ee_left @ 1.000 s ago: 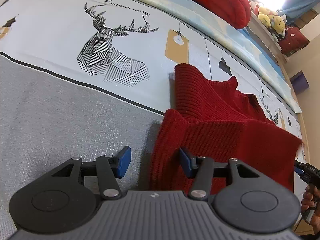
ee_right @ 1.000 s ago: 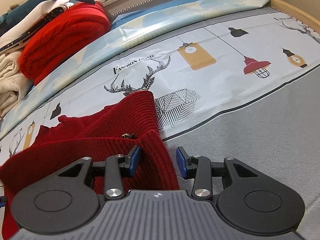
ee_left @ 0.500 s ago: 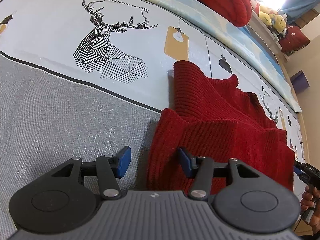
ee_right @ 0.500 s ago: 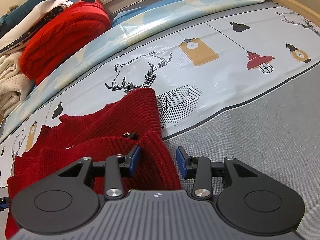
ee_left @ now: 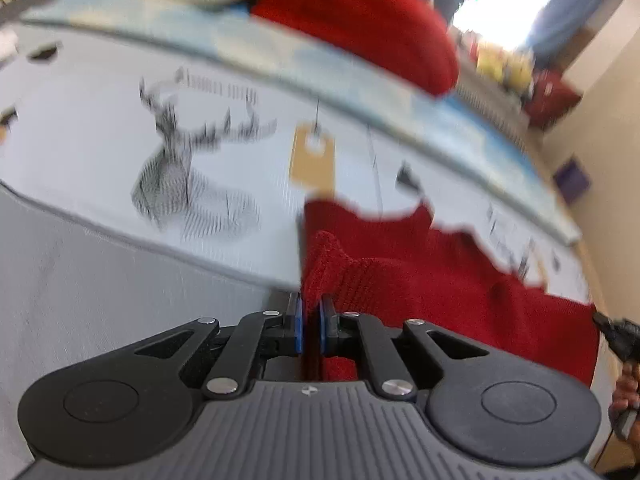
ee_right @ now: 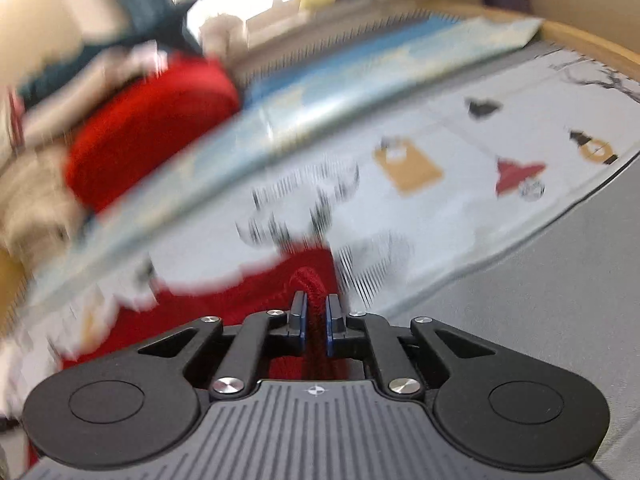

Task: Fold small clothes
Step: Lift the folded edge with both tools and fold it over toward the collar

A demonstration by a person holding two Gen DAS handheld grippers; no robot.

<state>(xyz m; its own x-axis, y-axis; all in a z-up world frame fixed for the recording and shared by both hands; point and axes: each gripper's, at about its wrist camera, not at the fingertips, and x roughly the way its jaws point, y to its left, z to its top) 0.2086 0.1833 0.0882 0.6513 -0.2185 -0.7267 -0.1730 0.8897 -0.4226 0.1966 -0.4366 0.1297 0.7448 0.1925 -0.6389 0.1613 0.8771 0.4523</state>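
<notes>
Left wrist view: my left gripper has just closed, and now pinches the near edge of the red knit garment spread on the printed bedsheet; no fold made yet.

Right wrist view: my right gripper has likewise just clamped its own corner of the garment; carrying the edge over remains.

- A bedroom in a home is shown.
- A bed is seen, covered by a printed sheet with deer and lantern motifs.
- Folded clothes are piled at the far side.
- Soft toys are lined up by a bright window.
</notes>
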